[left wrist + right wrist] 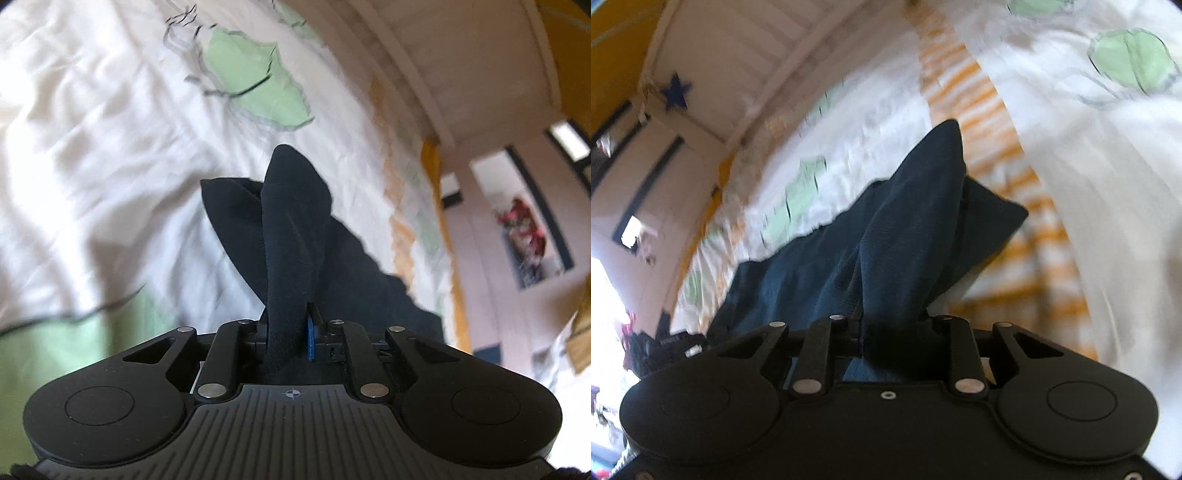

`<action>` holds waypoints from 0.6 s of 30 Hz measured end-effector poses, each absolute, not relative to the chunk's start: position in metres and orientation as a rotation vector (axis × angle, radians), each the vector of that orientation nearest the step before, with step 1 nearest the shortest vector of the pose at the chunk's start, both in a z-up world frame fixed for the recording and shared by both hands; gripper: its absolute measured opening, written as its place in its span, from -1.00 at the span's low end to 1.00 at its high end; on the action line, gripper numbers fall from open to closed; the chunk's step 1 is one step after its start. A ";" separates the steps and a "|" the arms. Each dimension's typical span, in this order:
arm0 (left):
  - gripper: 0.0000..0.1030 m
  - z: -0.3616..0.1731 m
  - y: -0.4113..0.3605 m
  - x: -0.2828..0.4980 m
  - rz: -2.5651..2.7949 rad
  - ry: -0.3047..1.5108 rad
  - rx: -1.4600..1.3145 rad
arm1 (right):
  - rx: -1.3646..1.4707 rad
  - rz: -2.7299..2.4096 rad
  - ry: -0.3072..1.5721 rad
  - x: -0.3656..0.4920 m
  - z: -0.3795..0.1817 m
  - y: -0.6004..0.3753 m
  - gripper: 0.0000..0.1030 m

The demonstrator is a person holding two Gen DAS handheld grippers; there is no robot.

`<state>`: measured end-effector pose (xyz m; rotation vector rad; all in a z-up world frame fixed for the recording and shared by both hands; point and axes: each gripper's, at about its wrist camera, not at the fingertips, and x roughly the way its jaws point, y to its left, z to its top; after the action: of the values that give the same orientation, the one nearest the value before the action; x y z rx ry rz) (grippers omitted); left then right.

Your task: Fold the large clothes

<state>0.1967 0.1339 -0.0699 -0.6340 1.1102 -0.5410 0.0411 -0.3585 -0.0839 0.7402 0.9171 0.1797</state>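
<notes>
A dark navy garment (291,221) hangs bunched above a bed. My left gripper (288,325) is shut on a fold of it, with cloth standing up between the jaws and trailing off to the right. A blue pad (312,338) shows beside the pinched cloth. In the right wrist view the same garment (905,240) is pinched in my right gripper (886,325), which is shut on it; the cloth covers the fingers and stretches away to the left. Both views are motion-blurred.
A white duvet (92,166) with green leaf patches covers the bed; it also shows in the right wrist view (1108,166). An orange-striped sheet (1015,221) lies beside it. A white slatted bed frame (757,48) and room walls lie beyond.
</notes>
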 end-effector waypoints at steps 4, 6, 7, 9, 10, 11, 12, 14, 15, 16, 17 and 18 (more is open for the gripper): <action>-0.43 -0.081 0.134 0.183 -0.410 1.082 -0.454 | 0.639 0.142 0.979 0.031 -0.087 -0.348 -0.02; -0.08 -0.086 0.132 0.182 -0.349 1.063 -0.409 | 0.615 0.075 0.983 0.038 -0.090 -0.350 0.21; 0.07 -0.086 0.130 0.181 -0.327 1.046 -0.381 | 0.610 0.050 0.983 0.043 -0.093 -0.351 0.35; 0.16 -0.084 0.124 0.177 -0.305 1.007 -0.312 | 0.586 0.019 0.975 0.051 -0.099 -0.352 0.53; 0.21 -0.083 0.121 0.175 -0.296 0.990 -0.279 | 0.577 0.014 0.967 0.053 -0.102 -0.351 0.57; 0.23 -0.082 0.118 0.173 -0.289 0.976 -0.250 | 0.576 0.011 0.954 0.056 -0.105 -0.352 0.59; 0.28 -0.081 0.116 0.172 -0.280 0.966 -0.226 | 0.582 0.008 0.942 0.061 -0.107 -0.353 0.61; 0.28 -0.078 0.112 0.171 -0.265 0.953 -0.206 | 0.585 0.002 0.905 0.068 -0.112 -0.357 0.66; 0.28 -0.075 0.111 0.171 -0.254 0.945 -0.204 | 0.583 0.004 0.884 0.069 -0.115 -0.357 0.70; 0.28 -0.071 0.109 0.167 -0.237 0.924 -0.205 | 0.586 0.009 0.865 0.071 -0.118 -0.358 0.75; 0.28 -0.067 0.112 0.161 -0.219 0.889 -0.207 | 0.593 0.016 0.850 0.072 -0.120 -0.358 0.79; 0.28 -0.060 0.113 0.156 -0.202 0.853 -0.209 | 0.599 0.025 0.835 0.071 -0.122 -0.359 0.84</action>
<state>0.1556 0.1127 -0.0596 -0.2087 0.8531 -0.2020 0.0705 -0.3587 -0.1216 0.5985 0.8347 0.0246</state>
